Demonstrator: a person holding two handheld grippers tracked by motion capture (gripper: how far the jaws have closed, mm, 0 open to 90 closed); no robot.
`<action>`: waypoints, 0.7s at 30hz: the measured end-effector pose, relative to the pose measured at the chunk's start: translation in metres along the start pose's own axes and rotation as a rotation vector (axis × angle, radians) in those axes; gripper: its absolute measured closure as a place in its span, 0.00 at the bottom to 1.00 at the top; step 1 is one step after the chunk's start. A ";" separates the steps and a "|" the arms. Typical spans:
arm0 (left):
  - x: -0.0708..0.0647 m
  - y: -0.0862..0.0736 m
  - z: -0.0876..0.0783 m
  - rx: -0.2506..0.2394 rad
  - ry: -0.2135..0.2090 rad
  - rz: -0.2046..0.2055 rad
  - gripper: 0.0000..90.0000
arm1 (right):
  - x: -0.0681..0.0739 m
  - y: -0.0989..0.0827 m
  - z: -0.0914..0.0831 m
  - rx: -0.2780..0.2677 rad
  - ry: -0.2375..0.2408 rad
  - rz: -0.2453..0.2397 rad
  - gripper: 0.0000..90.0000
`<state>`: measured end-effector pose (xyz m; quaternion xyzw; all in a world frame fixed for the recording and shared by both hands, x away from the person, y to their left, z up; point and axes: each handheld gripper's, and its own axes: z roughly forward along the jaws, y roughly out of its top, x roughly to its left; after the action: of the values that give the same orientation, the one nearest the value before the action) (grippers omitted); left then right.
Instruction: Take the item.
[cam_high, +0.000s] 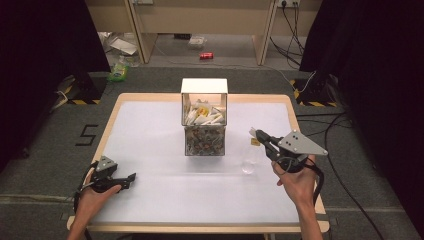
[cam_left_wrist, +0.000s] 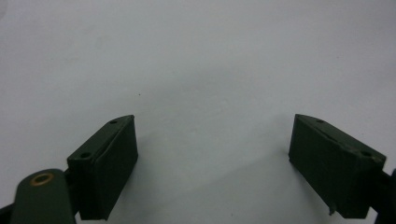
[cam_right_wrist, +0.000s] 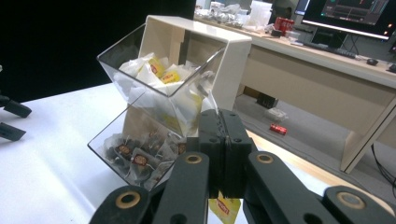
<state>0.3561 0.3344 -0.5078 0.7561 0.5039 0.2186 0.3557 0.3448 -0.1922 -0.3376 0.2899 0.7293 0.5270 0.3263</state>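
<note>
A clear two-tier dispenser (cam_high: 205, 131) with a white top stands at the table's middle back; yellow-tagged tea bags (cam_right_wrist: 159, 70) fill its upper bin and dark-tagged bags (cam_right_wrist: 133, 158) its lower one. My right gripper (cam_high: 261, 135) hovers just right of the dispenser, jaws shut on a tea bag (cam_high: 253, 132). In the right gripper view (cam_right_wrist: 219, 114) the white bag (cam_right_wrist: 208, 100) sticks up past the jaw tips and its yellow tag (cam_right_wrist: 224, 207) hangs below. My left gripper (cam_high: 131, 180) rests low at the table's front left, open over bare white tabletop (cam_left_wrist: 213, 120).
A clear glass (cam_high: 248, 162) stands on the white table (cam_high: 150, 130) just below and left of the right gripper. Beyond the table are wooden desks (cam_high: 200, 20), a red can (cam_high: 206, 55) on the floor, and cables at the right.
</note>
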 end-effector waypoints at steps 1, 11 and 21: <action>0.000 0.000 0.000 0.000 0.000 0.000 0.16 | 0.000 -0.001 0.000 0.001 -0.002 0.000 0.99; 0.000 0.000 0.000 0.000 0.000 0.000 0.16 | 0.003 -0.012 0.003 0.031 0.007 0.004 0.99; 0.000 0.000 0.000 0.000 0.000 0.000 0.16 | 0.002 -0.021 0.002 0.050 0.009 0.020 0.99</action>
<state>0.3561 0.3345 -0.5078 0.7560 0.5039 0.2186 0.3560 0.3433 -0.1955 -0.3590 0.3027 0.7409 0.5130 0.3104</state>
